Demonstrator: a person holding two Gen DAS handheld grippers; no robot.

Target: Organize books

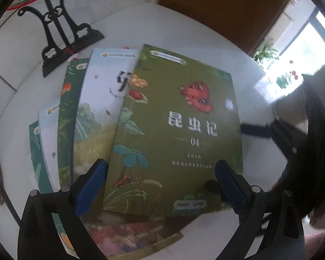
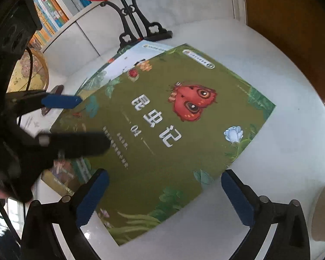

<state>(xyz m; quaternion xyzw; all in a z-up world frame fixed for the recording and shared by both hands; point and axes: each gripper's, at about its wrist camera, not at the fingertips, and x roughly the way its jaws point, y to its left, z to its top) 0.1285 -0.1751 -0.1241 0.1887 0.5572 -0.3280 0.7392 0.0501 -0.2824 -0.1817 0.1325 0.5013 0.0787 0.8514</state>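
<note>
step: squaring fanned books | left hand-held gripper and right hand-held gripper hanging wide, empty | green book lying topmost under both | advice: gripping opposite edges evenly

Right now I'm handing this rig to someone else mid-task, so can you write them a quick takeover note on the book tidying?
Left hand-held gripper: open, empty, over the near edge of the top green book.
Right hand-held gripper: open, empty, over that same book's near corner.
Books: fanned in a loose overlapping spread on the white table; the green one lies on top, the pale blue book and others stick out beside it, and one more pokes out beneath the near edge.
Done: nothing squared up yet.
Left: gather the spread into one neat, aligned stack.
</note>
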